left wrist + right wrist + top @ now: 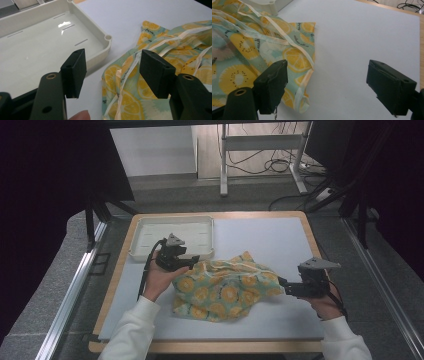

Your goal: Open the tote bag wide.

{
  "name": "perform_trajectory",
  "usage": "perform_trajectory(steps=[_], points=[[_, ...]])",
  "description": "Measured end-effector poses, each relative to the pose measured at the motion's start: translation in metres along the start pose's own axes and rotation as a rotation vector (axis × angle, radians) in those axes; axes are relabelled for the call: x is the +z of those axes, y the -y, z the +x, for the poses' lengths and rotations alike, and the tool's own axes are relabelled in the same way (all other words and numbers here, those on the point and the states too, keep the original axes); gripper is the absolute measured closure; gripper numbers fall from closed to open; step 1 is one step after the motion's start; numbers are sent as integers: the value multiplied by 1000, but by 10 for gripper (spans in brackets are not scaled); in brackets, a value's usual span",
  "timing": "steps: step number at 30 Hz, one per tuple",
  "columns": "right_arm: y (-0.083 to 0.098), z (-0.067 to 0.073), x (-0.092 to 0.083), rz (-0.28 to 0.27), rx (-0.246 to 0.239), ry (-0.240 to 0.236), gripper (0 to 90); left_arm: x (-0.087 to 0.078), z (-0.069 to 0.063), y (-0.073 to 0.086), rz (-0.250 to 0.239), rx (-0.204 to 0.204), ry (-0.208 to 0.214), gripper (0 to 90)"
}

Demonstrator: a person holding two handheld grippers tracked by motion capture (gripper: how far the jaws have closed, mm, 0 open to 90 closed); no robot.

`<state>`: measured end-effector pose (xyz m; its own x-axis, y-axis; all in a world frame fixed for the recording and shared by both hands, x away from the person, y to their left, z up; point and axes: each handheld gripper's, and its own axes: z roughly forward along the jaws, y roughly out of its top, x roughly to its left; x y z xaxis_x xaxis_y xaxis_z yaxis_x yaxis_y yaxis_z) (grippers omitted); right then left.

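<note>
High view: both grippers, left gripper point(192, 261) and right gripper point(283, 285), were held wide open beside the lemon-print cloth point(227, 287); a white tray point(172, 223) was parked just behind the left one, on the pale table mat point(270, 235).

I can see small dark lettering printed on the fruit-patterned cloth point(262, 47), running beside the lemon slices near its hem in the right gripper view and along its edge in the left gripper view, but it is too small and blurred for me to read. Nothing else carries writing.
</note>
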<state>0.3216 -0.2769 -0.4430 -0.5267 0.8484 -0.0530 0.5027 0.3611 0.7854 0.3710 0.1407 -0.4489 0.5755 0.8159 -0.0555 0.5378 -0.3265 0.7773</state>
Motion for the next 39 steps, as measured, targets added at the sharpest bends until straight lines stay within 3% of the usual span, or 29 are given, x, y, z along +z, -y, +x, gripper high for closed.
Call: perform_trajectory(steps=[11,19,26,32,39], points=[[1,0,0,3,-4,-2,175,11,-1,4,23,2,13,432],[2,-1,1,6,-3,2,175,18,-4,8,56,32,23,442],[3,-1,2,10,-4,2,174,29,-2,13,103,51,20,508],[3,-1,3,15,-4,4,175,31,-3,14,118,67,53,726],[3,-3,2,15,2,10,174,31,-3,15,126,69,82,871]])
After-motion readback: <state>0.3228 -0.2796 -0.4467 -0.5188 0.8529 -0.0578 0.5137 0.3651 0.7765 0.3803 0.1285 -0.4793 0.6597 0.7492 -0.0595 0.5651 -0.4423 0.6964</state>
